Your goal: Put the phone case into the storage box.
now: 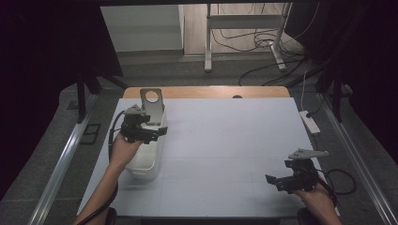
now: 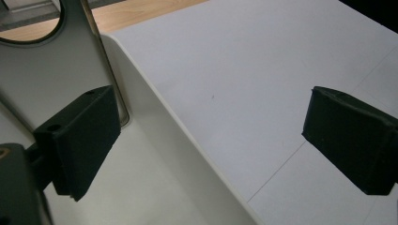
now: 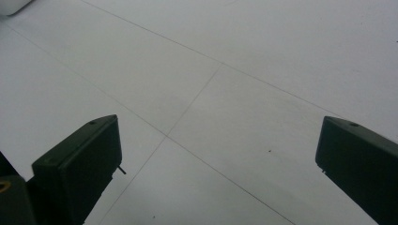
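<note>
Left claw (image 1: 157, 133) hangs open astride white bin's (image 1: 149, 161) rim, beside metal plate (image 1: 152, 104).

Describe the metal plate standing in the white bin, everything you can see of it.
The metal plate is a flat, grey, shiny strip with rounded corners and a large round hole near its top end. It stands upright at the far end of the white bin, its top rising above the rim. The left gripper is open beside it; from the left gripper view, one jaw sits just in front of the plate, contact unclear.

The bin (image 1: 149, 161) was white, the plate (image 1: 152, 104) standing in it dull grey metal, the table (image 1: 225, 140) pale grey-white with thin lines, both grippers' jaws black.
</note>
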`<state>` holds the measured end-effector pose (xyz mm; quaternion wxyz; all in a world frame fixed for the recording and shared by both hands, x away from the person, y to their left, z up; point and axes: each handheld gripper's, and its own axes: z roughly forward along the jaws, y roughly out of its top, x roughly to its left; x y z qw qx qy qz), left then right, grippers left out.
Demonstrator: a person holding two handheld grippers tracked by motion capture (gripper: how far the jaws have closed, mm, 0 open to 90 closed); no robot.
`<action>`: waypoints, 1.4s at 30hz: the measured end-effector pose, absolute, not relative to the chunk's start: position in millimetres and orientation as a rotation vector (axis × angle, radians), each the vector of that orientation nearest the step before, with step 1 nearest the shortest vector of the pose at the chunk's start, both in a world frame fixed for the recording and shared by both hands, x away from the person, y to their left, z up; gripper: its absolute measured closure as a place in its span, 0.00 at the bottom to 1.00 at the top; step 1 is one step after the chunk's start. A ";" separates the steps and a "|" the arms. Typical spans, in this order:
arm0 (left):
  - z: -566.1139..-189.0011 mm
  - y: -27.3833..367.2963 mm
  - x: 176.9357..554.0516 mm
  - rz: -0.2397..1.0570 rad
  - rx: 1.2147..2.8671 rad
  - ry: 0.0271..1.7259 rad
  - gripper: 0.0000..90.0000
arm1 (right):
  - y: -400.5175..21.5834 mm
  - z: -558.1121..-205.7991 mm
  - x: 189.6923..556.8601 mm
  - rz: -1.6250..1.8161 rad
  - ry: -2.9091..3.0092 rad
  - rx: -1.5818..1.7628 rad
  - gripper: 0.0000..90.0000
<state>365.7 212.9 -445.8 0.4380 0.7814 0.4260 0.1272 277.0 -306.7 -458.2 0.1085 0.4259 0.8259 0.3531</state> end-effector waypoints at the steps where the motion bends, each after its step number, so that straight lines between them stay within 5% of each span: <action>1: -445.9 212.6 365.1 0.315 1.942 1.058 0.06 | -306.7 -458.2 276.9 1.039 2.430 1.252 0.01; 42: -449.2 211.5 333.5 0.310 1.995 1.050 0.03 | -306.2 -457.6 275.8 1.044 2.436 1.236 0.02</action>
